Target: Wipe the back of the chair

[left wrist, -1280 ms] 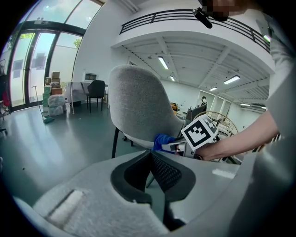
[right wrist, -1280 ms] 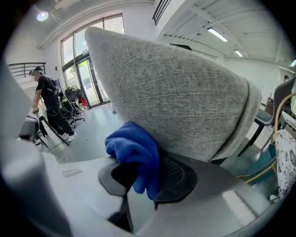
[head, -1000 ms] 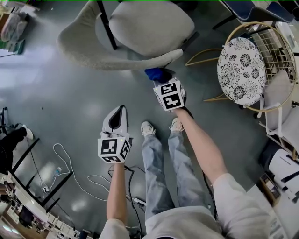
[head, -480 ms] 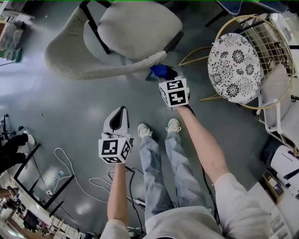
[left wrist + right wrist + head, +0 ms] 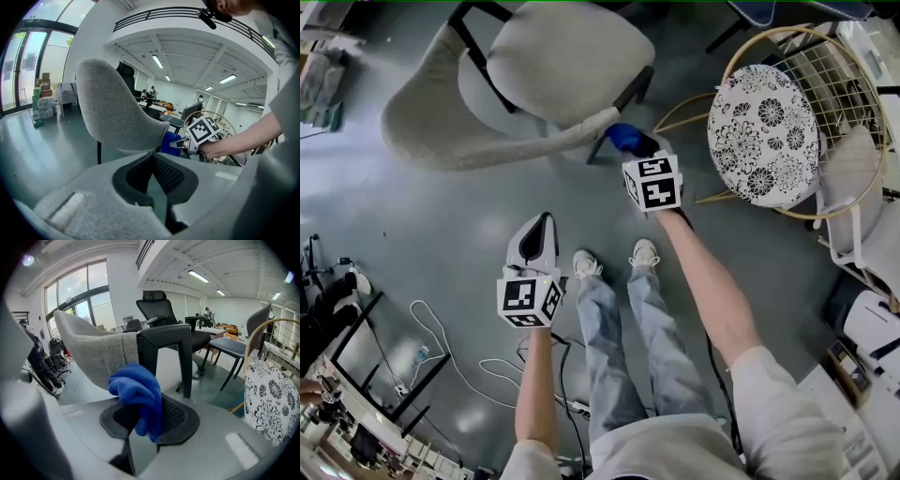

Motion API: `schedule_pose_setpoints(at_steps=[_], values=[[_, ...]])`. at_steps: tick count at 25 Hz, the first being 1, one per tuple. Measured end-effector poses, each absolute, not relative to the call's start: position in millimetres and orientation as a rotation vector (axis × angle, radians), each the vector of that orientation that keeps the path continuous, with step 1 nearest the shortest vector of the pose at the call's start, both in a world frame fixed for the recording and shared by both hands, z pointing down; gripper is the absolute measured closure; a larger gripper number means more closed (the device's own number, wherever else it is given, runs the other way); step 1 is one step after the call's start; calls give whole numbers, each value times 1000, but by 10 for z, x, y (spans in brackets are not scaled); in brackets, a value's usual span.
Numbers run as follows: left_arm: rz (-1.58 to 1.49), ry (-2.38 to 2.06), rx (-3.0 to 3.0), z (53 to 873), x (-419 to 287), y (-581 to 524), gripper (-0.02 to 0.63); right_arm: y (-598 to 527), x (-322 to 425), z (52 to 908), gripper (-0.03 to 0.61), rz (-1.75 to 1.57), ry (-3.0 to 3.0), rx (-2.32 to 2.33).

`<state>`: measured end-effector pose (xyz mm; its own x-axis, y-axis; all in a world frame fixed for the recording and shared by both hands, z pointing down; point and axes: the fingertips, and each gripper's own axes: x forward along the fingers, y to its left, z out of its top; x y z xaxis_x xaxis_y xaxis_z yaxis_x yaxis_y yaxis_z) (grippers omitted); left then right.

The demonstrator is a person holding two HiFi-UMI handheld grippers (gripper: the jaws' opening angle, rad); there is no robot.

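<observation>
A grey upholstered chair (image 5: 562,56) with a curved back (image 5: 478,141) stands at the top of the head view. My right gripper (image 5: 630,141) is shut on a blue cloth (image 5: 624,138), which sits at the right end of the chair back's rim. The right gripper view shows the cloth (image 5: 139,397) bunched between the jaws, with the grey back (image 5: 93,355) and a black chair leg (image 5: 164,357) just beyond. My left gripper (image 5: 534,239) hangs lower, away from the chair, shut with nothing in it. Its own view shows the chair back (image 5: 112,110) and the cloth (image 5: 169,142).
A gold wire chair (image 5: 825,103) with a floral cushion (image 5: 759,122) stands to the right. Cables (image 5: 441,328) lie on the grey floor at lower left, near black desk legs (image 5: 356,319). The person's legs and shoes (image 5: 614,258) are below the grippers.
My right gripper and the blue cloth have slid right and up along the chair back's rim to its right end. The left gripper has stayed put.
</observation>
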<state>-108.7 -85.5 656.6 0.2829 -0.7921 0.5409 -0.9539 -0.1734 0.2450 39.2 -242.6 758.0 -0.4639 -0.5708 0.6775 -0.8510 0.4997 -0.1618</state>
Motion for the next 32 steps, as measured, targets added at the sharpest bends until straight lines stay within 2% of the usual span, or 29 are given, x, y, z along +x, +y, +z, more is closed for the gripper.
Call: schedule_pose_setpoints(at_steps=[13,32], values=[[367,-1590,2069,6167,-1041,-977,612,-2183,794,7068,477,640,-2228,1249],[303,-1710,2087,4854,-1320,-921,614,-1767,1021,5037,479,415,-2385,1319]])
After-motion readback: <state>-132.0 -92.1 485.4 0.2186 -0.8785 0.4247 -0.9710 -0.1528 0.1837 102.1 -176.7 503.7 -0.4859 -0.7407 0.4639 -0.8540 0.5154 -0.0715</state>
